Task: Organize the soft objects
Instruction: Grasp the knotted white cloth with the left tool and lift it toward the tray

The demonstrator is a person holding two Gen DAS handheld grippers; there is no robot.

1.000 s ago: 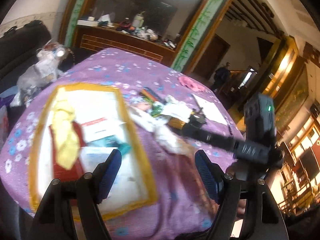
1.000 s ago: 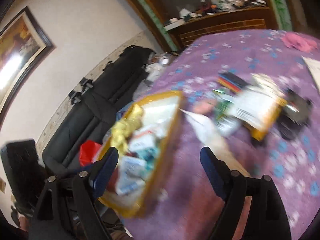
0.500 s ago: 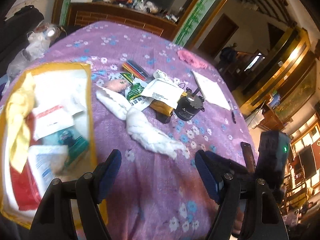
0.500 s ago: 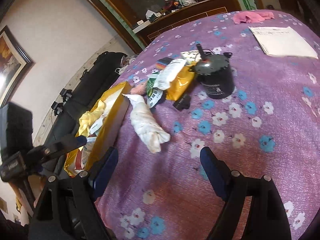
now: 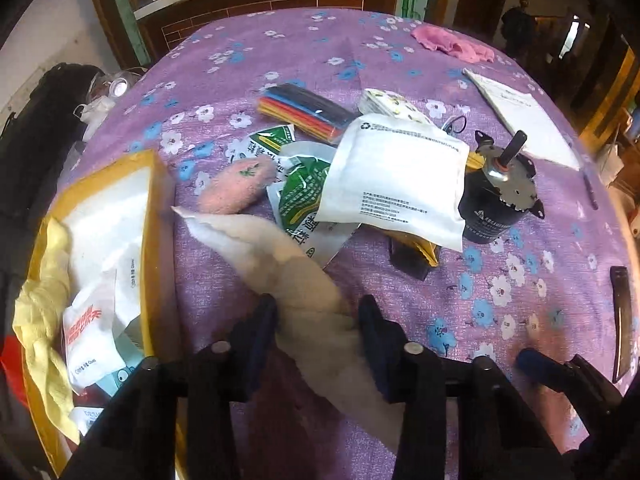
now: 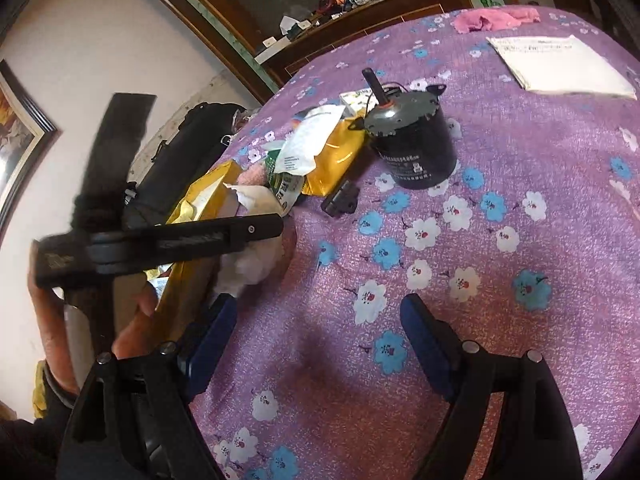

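Left wrist view: the left gripper (image 5: 316, 320) is lowered over a long cream-white fluffy cloth roll (image 5: 288, 268) lying on the purple flower-printed tablecloth (image 5: 520, 280). Its two blue-padded fingers (image 5: 260, 324) stand one on each side of the roll's near half, close against it; whether they are pressing it cannot be told. The roll runs diagonally, its far pointed end near the rim of the yellow-edged shallow tray (image 5: 154, 208), which holds a crumpled yellow cloth (image 5: 44, 312) and white printed packets (image 5: 92, 332). Just beyond the roll's far end lies a small pink fuzzy pad (image 5: 236, 188), touching a green-and-white printed sachet (image 5: 300, 196). A white flat mailer pouch (image 5: 396, 176) overlaps the sachet and leans against a black cylindrical motor (image 5: 496, 200) with a metal shaft. A pink crumpled cloth (image 5: 452, 42) lies well apart at the far edge.

Right wrist view: the right gripper (image 6: 316, 340) hovers above bare tablecloth, fingers spread wide and holding nothing. The left gripper's black body crosses in front of the cloth roll (image 6: 256, 256).
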